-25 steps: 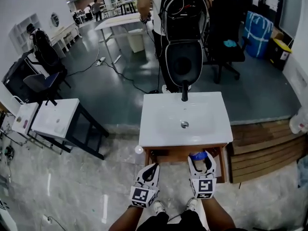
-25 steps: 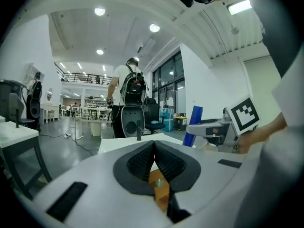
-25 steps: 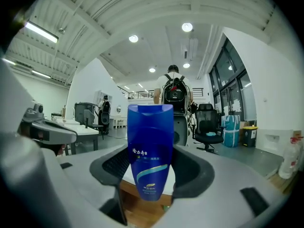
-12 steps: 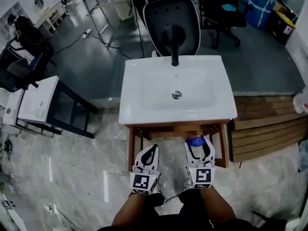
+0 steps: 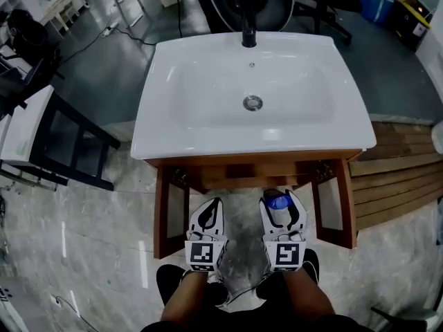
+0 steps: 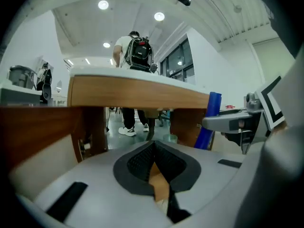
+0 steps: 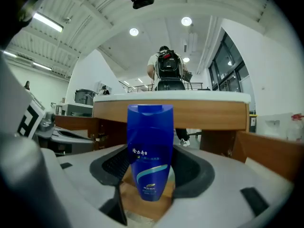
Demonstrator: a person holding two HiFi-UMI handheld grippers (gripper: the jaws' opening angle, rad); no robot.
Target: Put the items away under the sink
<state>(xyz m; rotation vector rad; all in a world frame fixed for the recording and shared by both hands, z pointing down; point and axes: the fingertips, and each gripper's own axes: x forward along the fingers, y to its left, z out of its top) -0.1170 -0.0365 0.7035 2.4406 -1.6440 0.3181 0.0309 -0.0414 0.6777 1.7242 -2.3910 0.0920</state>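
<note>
A blue shampoo bottle (image 7: 149,151) stands upright between the pads of my right gripper (image 7: 151,147), which is shut on it. From above, its cap (image 5: 278,202) shows at the tip of the right gripper (image 5: 280,198), just before the open front of the wooden cabinet (image 5: 256,166) under the white sink (image 5: 173,140). My left gripper (image 5: 215,203) hangs beside it on the left, shut with nothing in it; its pads meet at the tip (image 6: 153,145). The bottle (image 6: 209,120) also shows at the right of the left gripper view.
The cabinet's two doors stand open, left door (image 5: 163,213) and right door (image 5: 338,206). A black faucet (image 5: 248,21) rises at the sink's back. A black-framed side table (image 5: 41,133) is on the left and wooden pallets (image 5: 405,178) on the right. A person with a backpack (image 7: 167,68) stands beyond the sink.
Both grippers have come down in front of the cabinet, and the sink now fills much more of the head view. The bottle stays gripped on the right.
</note>
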